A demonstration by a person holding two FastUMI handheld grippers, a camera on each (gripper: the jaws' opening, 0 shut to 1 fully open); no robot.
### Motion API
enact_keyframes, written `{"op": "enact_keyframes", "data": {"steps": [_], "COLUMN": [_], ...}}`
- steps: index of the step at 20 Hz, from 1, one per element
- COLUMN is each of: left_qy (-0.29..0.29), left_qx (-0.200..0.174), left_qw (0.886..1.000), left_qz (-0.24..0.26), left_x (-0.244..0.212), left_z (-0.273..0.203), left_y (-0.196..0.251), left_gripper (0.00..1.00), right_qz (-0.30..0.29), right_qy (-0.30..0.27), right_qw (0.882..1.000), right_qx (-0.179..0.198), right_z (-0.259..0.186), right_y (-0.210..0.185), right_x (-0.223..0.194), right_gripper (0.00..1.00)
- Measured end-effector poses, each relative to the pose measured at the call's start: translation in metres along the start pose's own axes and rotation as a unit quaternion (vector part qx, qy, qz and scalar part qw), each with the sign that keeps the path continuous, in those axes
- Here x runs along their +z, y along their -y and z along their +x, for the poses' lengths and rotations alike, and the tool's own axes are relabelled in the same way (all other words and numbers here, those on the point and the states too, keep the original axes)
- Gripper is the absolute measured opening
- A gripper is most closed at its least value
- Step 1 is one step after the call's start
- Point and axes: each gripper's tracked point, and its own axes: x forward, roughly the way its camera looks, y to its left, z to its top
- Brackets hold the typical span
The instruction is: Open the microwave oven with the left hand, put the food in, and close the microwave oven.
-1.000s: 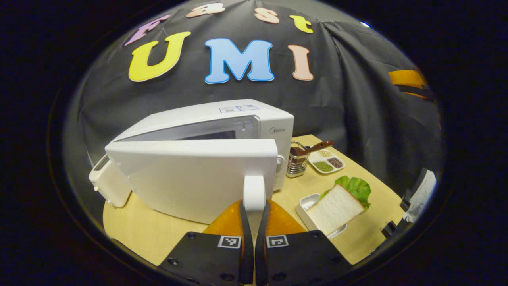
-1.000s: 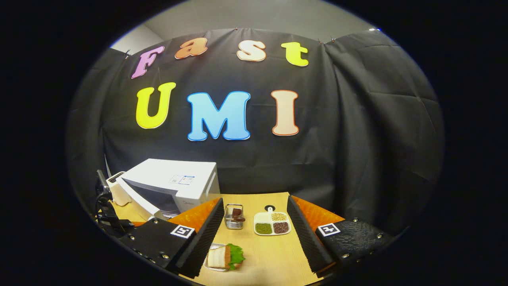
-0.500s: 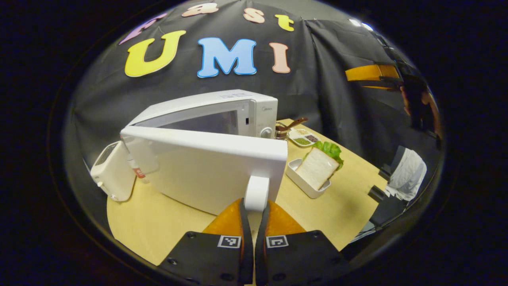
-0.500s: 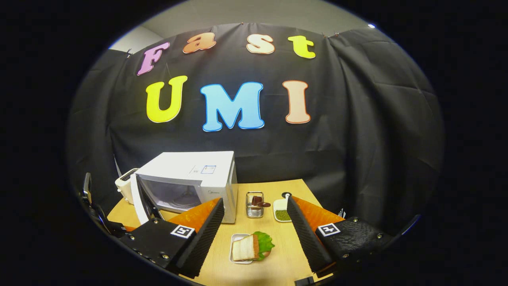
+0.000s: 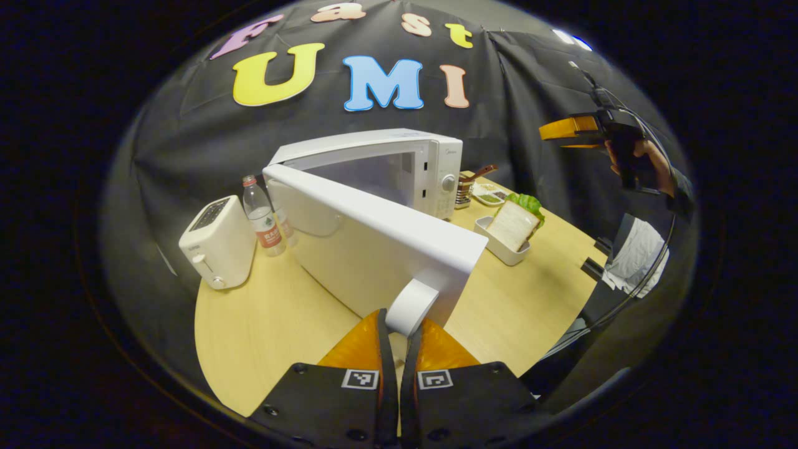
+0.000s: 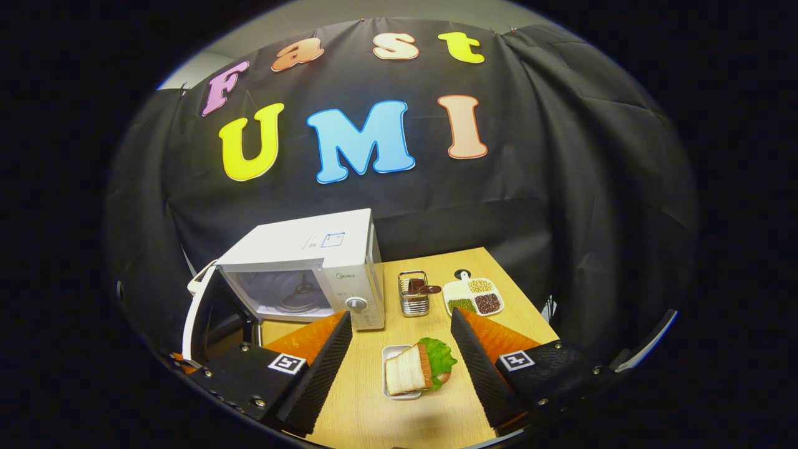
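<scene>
The left gripper (image 5: 399, 333) was clamped on the white door handle (image 5: 413, 305) of the microwave oven (image 5: 399, 165), both fingers pressing its sides, with the door (image 5: 374, 246) swung wide and the cavity (image 6: 280, 293) exposed. The right gripper (image 6: 399, 358) hung above the table (image 6: 368, 405) with its jaws spread and nothing between them, the sandwich (image 6: 414, 374) in its white tray (image 6: 389, 355) lying directly below and in front of the oven. In the left gripper view the right gripper also appeared high at the right, held by a hand (image 5: 645, 165). The chief risk seemed to be the light oven sliding or twisting on the smooth wood if the handle were pulled past the hinge's limit, which could knock the water bottle (image 5: 262, 215) or the toaster (image 5: 218, 240) standing just beside the door's hinge side. A 2nd risk was the handle slipping from the narrow pinch. The sandwich looked soft and layered, so a hard squeeze might crush it, and a tilted lift might shed the lettuce (image 6: 439, 355). The utensil holder (image 6: 414, 293) and the divided dish (image 6: 475, 296) stood near the path into the cavity.
</scene>
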Motion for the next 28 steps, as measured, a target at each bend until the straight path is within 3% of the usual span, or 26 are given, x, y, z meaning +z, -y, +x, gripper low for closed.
{"op": "enact_keyframes", "data": {"steps": [8,12,18,24,28], "left_qy": [-0.013,-0.012,-0.012,0.002,0.014], "left_qx": [0.005,0.007,0.032,0.064,0.077], "left_qw": [1.000,1.000,0.999,0.997,0.996], "left_qz": [0.005,-0.009,-0.011,-0.033,-0.052], "left_x": [-0.030,-0.041,-0.051,-0.057,-0.058], "left_z": [-0.035,-0.047,-0.058,-0.063,-0.065], "left_y": [-0.063,-0.094,-0.131,-0.153,-0.157], "left_gripper": [0.09,0.09,0.08,0.09,0.19], "right_qz": [0.004,0.003,0.027,0.110,0.157], "right_qy": [-0.060,-0.090,-0.135,-0.201,-0.236], "right_qw": [0.998,0.996,0.990,0.973,0.958], "right_qx": [-0.008,0.008,0.008,0.027,0.054], "right_z": [0.024,0.036,0.060,0.084,0.094], "right_y": [0.007,0.007,0.042,0.060,0.054], "right_x": [-0.040,-0.062,-0.086,-0.129,-0.152], "right_gripper": [0.97,0.97,0.97,0.98,0.98]}}
